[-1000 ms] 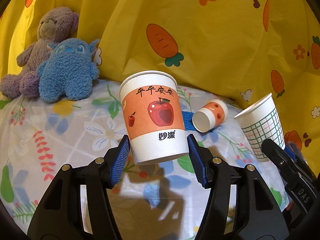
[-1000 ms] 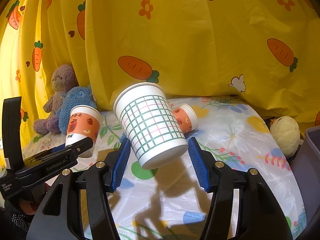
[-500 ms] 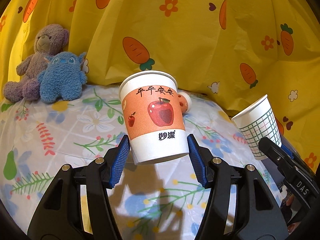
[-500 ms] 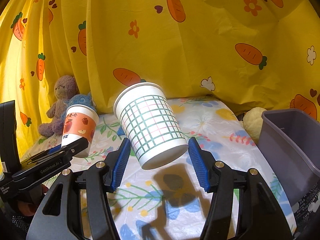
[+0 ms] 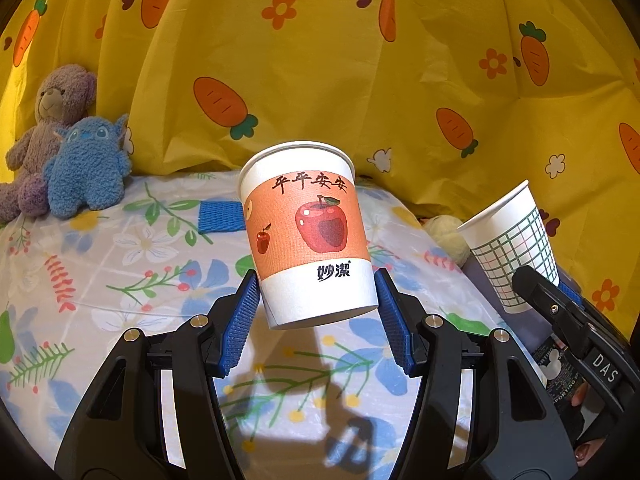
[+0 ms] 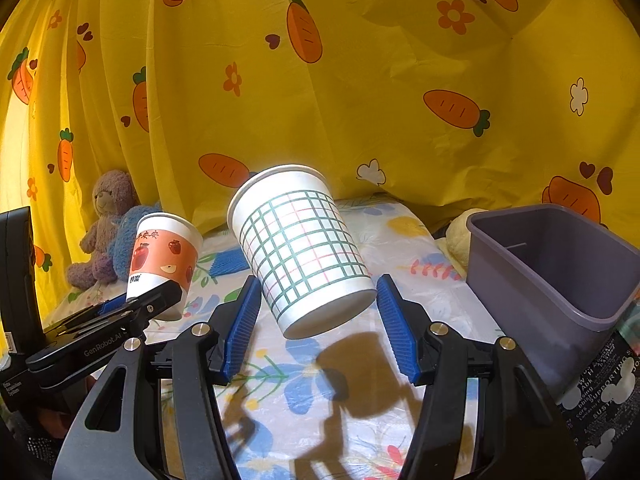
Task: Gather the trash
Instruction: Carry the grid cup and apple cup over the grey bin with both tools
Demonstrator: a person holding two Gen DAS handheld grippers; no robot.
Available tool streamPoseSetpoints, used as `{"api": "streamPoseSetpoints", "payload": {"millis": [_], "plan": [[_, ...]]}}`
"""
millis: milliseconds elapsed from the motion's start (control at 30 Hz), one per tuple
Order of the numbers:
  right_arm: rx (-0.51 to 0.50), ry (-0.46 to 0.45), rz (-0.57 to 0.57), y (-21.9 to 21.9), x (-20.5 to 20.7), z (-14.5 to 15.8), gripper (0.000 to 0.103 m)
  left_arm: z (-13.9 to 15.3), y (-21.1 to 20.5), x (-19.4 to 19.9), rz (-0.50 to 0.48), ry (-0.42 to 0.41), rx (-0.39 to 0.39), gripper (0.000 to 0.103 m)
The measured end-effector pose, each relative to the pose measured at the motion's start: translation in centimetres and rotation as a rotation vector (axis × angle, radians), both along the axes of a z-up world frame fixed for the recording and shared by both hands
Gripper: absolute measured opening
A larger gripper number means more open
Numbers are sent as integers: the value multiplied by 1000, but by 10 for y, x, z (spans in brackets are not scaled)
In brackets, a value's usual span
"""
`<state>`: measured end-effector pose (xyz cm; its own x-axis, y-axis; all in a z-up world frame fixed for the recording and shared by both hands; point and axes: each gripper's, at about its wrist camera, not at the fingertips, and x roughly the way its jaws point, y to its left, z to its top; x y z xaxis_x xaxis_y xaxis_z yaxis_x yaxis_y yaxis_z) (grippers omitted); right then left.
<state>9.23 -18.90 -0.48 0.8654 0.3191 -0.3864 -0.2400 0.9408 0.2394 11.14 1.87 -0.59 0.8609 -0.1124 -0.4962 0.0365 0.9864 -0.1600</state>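
Blue ribbed pads of the left tool (image 5: 316,304) press both sides of the apple cup's (image 5: 306,232) white base, so that tool is clamped on it; the cup hangs above the floral sheet (image 5: 120,280), mouth up and leaning slightly left. Its shadow falls on the sheet just under it. The right tool (image 6: 316,308) is likewise clamped on the base of the grid cup (image 6: 302,248), which tilts with its mouth up and to the left, clear of the sheet.

Taking the apple cup as landmark: in the left wrist view the grid cup (image 5: 510,246) is to its right, near but apart, with the right tool's black finger (image 5: 560,312) crossing that cup's lower part. From the right wrist camera the apple cup (image 6: 166,254) shows left of the grid cup.

Right of both cups a purple bin (image 6: 560,280) sits at the sheet's edge, open side up. Behind the apple cup to the left lies a blue mat (image 5: 221,216) flat on the sheet. A pale plush (image 5: 446,230) lies behind it to the right. Farther left, a blue plush (image 5: 88,172) leans against a purple bear (image 5: 52,120), both up against the yellow carrot curtain (image 5: 360,80).
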Motion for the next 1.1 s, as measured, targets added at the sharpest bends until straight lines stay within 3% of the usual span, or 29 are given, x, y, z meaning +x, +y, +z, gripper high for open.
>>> {"api": "streamPoseSetpoints", "payload": {"millis": [1100], "plan": [[33,-38,-251,-110,8,14,58,18,-128,57,-278,-14,32,57]]}}
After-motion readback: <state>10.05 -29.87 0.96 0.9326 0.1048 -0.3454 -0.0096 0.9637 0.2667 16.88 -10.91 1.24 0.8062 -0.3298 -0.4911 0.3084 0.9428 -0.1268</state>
